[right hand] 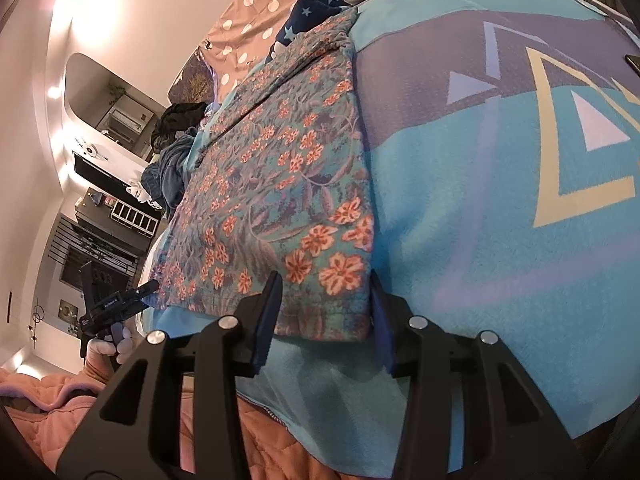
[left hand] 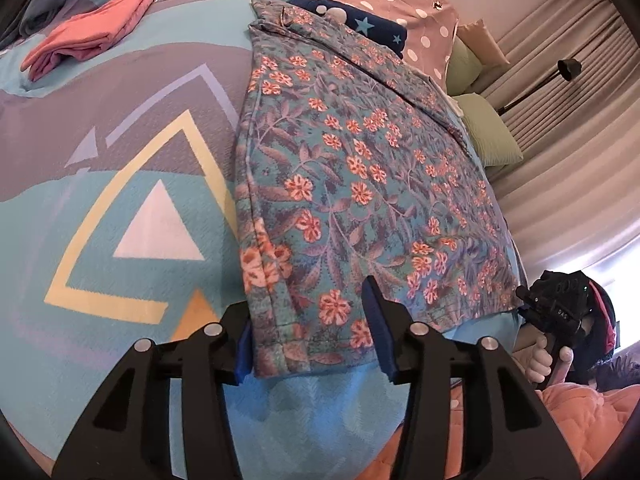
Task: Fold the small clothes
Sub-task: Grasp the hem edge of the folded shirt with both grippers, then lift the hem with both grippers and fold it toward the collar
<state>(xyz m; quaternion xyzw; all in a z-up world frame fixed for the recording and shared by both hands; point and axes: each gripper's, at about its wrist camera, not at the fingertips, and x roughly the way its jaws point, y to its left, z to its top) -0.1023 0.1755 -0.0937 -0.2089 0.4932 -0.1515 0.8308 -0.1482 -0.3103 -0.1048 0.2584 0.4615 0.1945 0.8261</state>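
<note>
Floral cotton, teal with orange blossoms: the garment is lying flat on the bed's blue blanket, its hem facing both cameras. The left hand-held gripper is sitting at one hem corner with its fingers apart, straddling the cloth edge without pinching it. The right hand-held gripper is doing likewise at the other corner, fingers spread either side of the fabric. A folded pink piece is resting well apart on the blanket, and a navy star-print item is lying just beyond the garment's far end. Green pillows are sitting beside the curtain.
</note>
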